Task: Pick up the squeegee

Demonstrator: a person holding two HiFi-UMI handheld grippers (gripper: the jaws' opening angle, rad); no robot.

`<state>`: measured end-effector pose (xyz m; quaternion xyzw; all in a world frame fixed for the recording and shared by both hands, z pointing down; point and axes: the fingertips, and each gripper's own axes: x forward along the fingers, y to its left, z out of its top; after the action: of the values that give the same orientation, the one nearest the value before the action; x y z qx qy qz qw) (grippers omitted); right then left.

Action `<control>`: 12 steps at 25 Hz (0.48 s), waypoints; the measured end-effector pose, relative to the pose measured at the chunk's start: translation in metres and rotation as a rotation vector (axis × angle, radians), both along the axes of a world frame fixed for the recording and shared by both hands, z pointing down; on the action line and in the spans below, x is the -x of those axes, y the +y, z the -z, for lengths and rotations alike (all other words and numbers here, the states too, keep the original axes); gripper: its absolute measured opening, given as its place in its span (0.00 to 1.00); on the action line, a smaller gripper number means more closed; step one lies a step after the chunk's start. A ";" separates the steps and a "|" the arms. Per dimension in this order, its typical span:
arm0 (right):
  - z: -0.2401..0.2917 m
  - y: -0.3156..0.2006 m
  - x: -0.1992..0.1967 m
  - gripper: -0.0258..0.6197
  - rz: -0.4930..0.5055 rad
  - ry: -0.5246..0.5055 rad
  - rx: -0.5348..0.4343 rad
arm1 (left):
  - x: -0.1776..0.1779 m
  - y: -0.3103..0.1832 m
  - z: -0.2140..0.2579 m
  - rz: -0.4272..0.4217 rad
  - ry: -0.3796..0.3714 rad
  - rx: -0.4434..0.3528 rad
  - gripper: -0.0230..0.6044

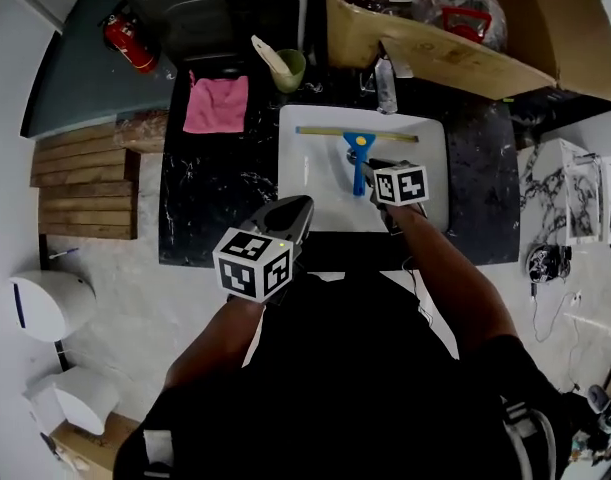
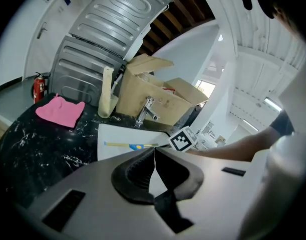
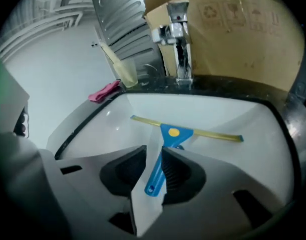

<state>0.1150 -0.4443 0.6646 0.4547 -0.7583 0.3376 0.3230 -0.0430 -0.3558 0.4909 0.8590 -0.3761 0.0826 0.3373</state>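
Right gripper view: squeegee (image 3: pixel 172 132) handle lies between right tool's (image 3: pixel 154 150) parted jaws.

Cardboard box (image 3: pixel 233 44) bears recycling and fragile-glass symbols.

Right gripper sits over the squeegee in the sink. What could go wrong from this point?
1. The right gripper is open, with the handle of the squeegee off-centre between its jaws, close to one of them. Closing may nudge it sideways rather than clamp it.
2. The handle lies flat on the sloping sink, so the jaws might scrape the basin or slide over it.
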 end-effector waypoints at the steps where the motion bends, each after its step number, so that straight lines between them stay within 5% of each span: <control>1: -0.008 -0.005 -0.002 0.22 -0.018 -0.002 0.023 | 0.001 0.000 0.000 0.011 -0.005 0.001 0.06; 6: -0.039 -0.017 -0.012 0.30 -0.129 -0.030 0.108 | 0.010 -0.002 0.001 0.079 -0.010 0.004 0.06; 12: -0.061 -0.022 -0.010 0.33 -0.118 -0.022 0.136 | 0.022 0.003 0.000 0.137 -0.034 0.018 0.06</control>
<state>0.1245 -0.4664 0.7254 0.4719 -0.7089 0.4118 0.3245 -0.0655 -0.3530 0.4913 0.8266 -0.4389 0.0772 0.3436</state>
